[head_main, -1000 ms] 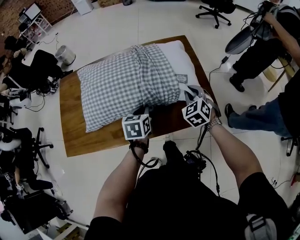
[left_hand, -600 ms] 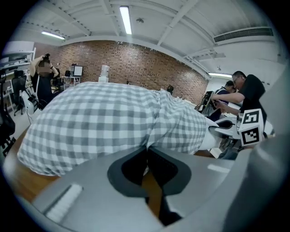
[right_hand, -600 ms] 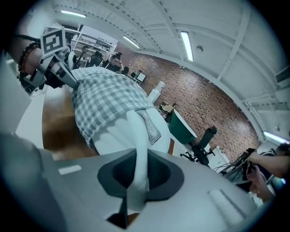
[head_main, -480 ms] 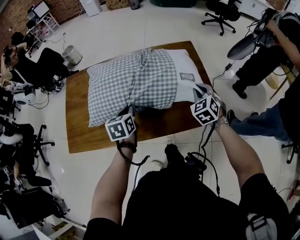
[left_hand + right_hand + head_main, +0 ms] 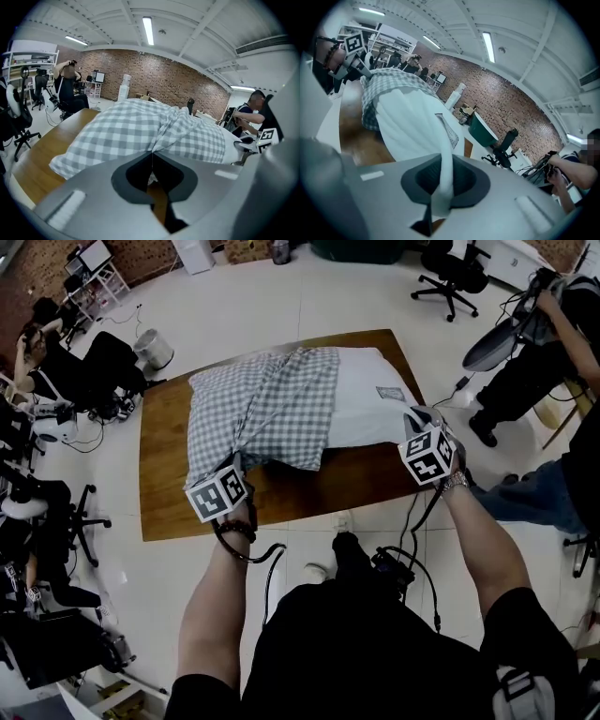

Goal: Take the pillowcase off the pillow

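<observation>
**Inspector A:** Head view: we find one pillow [image 5: 370,404] on the table [image 5: 159,493], half inside one checked pillowcase [image 5: 267,409]. Its long axis runs from left gripper [image 5: 232,468] to right gripper [image 5: 413,420].

**Inspector B:** Left gripper view: we confirm it clenched on a pillowcase fold, the nearer end.

**Inspector A:** Right gripper view: grasping the pillow's bare white corner.

A brick wall [image 5: 178,86] backs a pale floor [image 5: 281,306] with office chairs [image 5: 450,261].
</observation>
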`<action>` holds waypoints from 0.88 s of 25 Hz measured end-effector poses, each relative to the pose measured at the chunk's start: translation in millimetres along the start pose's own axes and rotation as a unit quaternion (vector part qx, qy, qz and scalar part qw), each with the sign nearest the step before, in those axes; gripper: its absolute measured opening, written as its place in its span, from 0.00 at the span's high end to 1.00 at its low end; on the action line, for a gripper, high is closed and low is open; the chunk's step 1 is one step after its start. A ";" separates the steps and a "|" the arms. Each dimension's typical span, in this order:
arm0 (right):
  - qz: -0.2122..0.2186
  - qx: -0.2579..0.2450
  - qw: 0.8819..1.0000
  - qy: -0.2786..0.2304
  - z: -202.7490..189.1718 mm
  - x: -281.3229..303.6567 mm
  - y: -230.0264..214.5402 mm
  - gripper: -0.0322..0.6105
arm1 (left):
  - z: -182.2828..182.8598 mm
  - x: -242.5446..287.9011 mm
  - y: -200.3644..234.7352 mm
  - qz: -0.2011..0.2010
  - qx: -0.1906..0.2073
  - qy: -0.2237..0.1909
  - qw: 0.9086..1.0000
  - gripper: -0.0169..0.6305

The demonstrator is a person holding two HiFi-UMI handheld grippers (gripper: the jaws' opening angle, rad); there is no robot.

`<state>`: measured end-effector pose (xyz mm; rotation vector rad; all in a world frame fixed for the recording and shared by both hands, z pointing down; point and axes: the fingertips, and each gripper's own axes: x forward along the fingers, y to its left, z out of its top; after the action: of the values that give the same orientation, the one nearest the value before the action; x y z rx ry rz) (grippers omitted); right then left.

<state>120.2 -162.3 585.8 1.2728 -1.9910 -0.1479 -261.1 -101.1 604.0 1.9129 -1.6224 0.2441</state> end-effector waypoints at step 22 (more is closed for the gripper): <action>0.071 0.095 0.993 0.007 -3.4 -18.5 33.9 0.69 | -7.2 -24.7 21.5 -0.015 0.025 0.053 0.998 0.90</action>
<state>101.7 -129.2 594.2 1.2388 -2.1141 0.1215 -285.3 -77.9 604.2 1.9268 -1.5305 0.3702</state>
